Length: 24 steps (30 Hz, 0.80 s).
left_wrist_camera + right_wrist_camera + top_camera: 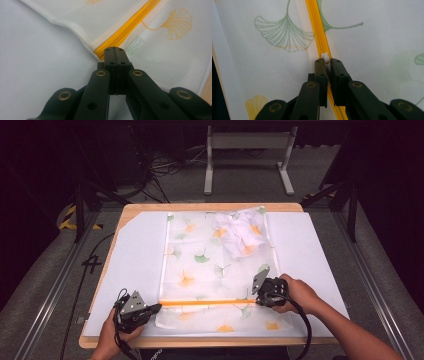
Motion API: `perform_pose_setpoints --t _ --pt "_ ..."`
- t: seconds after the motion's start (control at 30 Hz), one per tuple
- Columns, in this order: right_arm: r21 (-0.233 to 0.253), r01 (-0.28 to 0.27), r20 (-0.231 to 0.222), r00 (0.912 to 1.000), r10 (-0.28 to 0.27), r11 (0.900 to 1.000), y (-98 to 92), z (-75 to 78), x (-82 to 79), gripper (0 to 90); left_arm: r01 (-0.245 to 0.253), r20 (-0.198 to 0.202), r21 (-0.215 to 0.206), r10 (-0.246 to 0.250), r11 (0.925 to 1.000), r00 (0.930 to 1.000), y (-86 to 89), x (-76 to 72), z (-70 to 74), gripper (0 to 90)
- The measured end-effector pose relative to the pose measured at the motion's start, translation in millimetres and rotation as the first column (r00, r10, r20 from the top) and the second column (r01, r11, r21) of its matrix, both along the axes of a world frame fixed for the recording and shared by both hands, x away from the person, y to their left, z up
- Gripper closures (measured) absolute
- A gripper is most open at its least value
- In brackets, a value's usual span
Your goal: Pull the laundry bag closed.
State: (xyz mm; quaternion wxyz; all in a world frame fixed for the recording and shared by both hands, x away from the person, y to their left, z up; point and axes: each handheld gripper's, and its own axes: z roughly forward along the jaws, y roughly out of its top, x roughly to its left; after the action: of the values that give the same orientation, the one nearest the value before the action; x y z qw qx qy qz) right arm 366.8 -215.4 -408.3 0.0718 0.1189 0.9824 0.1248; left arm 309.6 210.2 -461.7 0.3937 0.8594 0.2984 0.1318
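- Clearly the bag is a light mesh laundry bag, white with ginkgo leaves printed on it, lying flat along the middle of the desk on a white sheet, its near end close to the front edge.
- Soft and thin, it will wrinkle and slide on the sheet rather than resist; I judge that a one-sided pull would drag the whole bag along.
- Its orange zipper runs left to right across the near end, the only firm line in the bag.
- A crumpled white cloth sits at the far right corner of the bag, seemingly inside it; it looks light and should add little weight.
- On the left, the left gripper has its fingers pressed together on the left end of the zipper, at the bag's edge.
- On the right, the right gripper has its fingers nearly together, pinching the small white pull of the zipper.
- Best holds, in my judgement: the pull for sliding, and the zipper's end for anchoring, since the mesh itself stretches and could snag.
- The pull is small and smooth, so it may slip from the fingers if tugged at an angle; a pull straight along the zipper seems safest.
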Motion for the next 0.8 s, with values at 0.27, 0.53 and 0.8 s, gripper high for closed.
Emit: perform_pose_setpoints --t 0.27,0.53,0.8 --pt "0.001 0.019 0.001 0.9998 -0.019 1.0 -12.2 0.2 0.2 84.3 0.0 0.0 -0.004 0.0 1.0 1.0 0.5 0.6 -0.1 90.0" --pt "-0.005 0.04 -0.006 0.9992 -0.04 0.999 -23.1 0.9 -0.1 84.2 0.001 -0.001 -0.008 -0.001 1.0 1.0 0.6 0.8 -0.3 90.0" --pt "-0.006 0.058 -0.008 0.9983 -0.058 0.998 -29.6 1.4 -1.4 84.2 0.001 -0.003 -0.008 -0.001 1.0 1.0 0.6 0.9 -0.2 90.0"
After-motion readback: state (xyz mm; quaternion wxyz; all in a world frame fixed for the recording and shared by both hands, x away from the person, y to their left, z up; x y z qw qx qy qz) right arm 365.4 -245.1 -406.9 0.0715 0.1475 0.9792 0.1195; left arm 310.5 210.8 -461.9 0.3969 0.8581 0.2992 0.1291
